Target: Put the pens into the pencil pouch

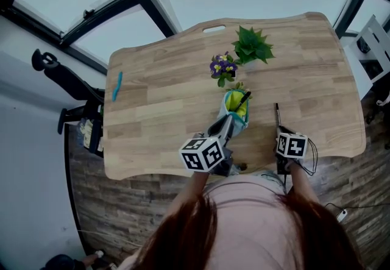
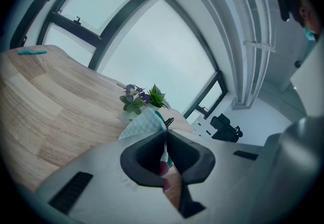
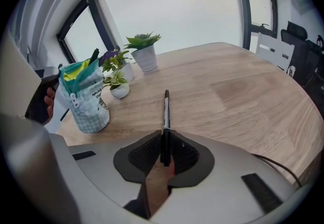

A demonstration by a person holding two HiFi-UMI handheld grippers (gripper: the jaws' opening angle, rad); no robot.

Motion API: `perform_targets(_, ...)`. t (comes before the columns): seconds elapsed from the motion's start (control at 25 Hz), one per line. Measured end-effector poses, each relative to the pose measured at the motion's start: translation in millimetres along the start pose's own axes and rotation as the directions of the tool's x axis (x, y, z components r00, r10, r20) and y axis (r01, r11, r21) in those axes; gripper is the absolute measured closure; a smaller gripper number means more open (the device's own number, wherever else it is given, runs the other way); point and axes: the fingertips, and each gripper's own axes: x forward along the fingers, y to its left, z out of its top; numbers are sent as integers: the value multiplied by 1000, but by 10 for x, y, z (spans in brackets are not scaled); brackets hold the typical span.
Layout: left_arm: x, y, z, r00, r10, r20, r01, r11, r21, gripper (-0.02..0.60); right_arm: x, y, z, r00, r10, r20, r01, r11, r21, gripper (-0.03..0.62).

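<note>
A green-checked pencil pouch [image 1: 234, 110] stands upright mid-table with its yellow-lined mouth open, and a black pen [image 1: 244, 100] sticks out of it. My left gripper [image 1: 226, 122] is shut on the pouch's near rim; in the left gripper view the fabric [image 2: 145, 123] runs into the closed jaws [image 2: 166, 138]. A second black pen [image 1: 277, 115] lies on the wood to the right of the pouch. My right gripper [image 1: 280, 130] is shut on its near end, and the pen [image 3: 165, 112] points away from the pads [image 3: 165, 142]. The pouch [image 3: 86, 101] is to the left in the right gripper view.
A purple-flowered plant [image 1: 223, 67] and a green potted plant [image 1: 253, 46] stand behind the pouch. A teal pen [image 1: 116, 86] lies near the table's far left edge. A white chair [image 1: 375, 49] is beyond the right edge of the wooden table [image 1: 317, 80].
</note>
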Motion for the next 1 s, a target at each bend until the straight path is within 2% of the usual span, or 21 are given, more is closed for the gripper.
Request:
perform_targets(0.32, 9, -8, 7, 1000, 4, 13, -4, 1000, -3, 568, -131, 9, 214, 999, 21, 43, -19, 998, -52, 543)
perform_targets(0.56, 18, -22, 4, 1000, 0, 22, 0, 1000, -3, 568, -191, 119, 399, 994, 87, 73, -83, 995, -59, 543)
perform_targets(0.76, 33, -18, 4, 1000, 0, 27, 0, 1000, -4, 568, -296, 215, 618, 990, 97, 105, -79, 984, -161, 545)
perform_targets(1.0, 62, -9, 26, 999, -6, 35, 7, 1000, -9, 568, -413, 353, 813, 983, 146, 112, -117, 967, -227, 543)
